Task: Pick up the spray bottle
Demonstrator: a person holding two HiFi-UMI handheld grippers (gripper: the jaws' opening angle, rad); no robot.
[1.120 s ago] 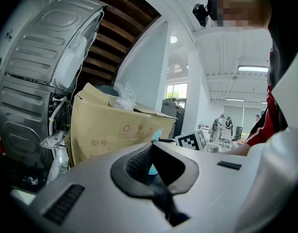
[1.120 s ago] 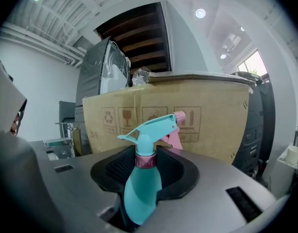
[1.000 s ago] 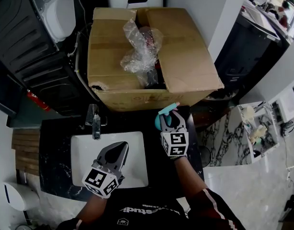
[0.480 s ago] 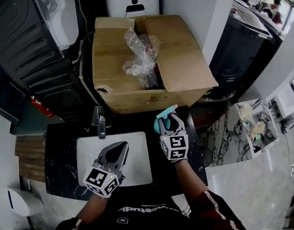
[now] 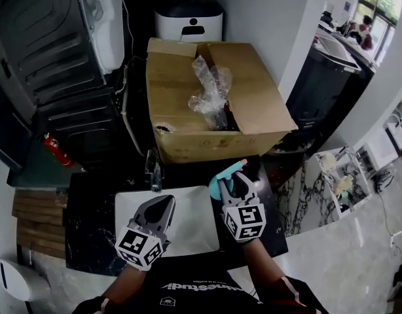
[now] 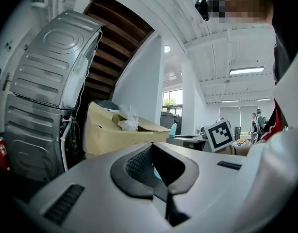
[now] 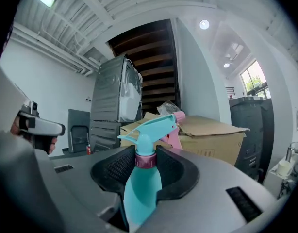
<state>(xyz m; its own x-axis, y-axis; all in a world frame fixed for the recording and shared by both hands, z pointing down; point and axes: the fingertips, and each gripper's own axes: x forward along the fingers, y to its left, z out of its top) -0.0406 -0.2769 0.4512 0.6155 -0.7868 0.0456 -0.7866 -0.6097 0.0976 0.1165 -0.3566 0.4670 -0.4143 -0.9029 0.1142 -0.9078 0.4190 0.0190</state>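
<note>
The spray bottle [image 5: 216, 184] is teal with a teal trigger head and a pink nozzle tip. My right gripper [image 5: 232, 179] is shut on its neck and holds it upright above the dark counter, just right of the sink. In the right gripper view the bottle [image 7: 141, 188] stands between the pads of that gripper [image 7: 145, 161], its trigger head pointing towards the cardboard box. My left gripper [image 5: 163, 205] hovers over the sink with its jaws together and nothing in them. In the left gripper view the left gripper [image 6: 153, 142] points level, and the bottle [image 6: 173, 129] shows small to the right.
An open cardboard box [image 5: 247, 103] with crumpled clear plastic [image 5: 211, 87] stands behind the counter. A white sink [image 5: 194, 224] with a faucet [image 5: 153, 169] lies below the grippers. A grey machine [image 5: 50, 64], a red extinguisher [image 5: 52, 148] and a white appliance [image 5: 188, 21] stand at left and back.
Both grippers have risen above the counter, the right one more, with the bottle still in its jaws. The head view has shifted, so the box and sink sit further right.
</note>
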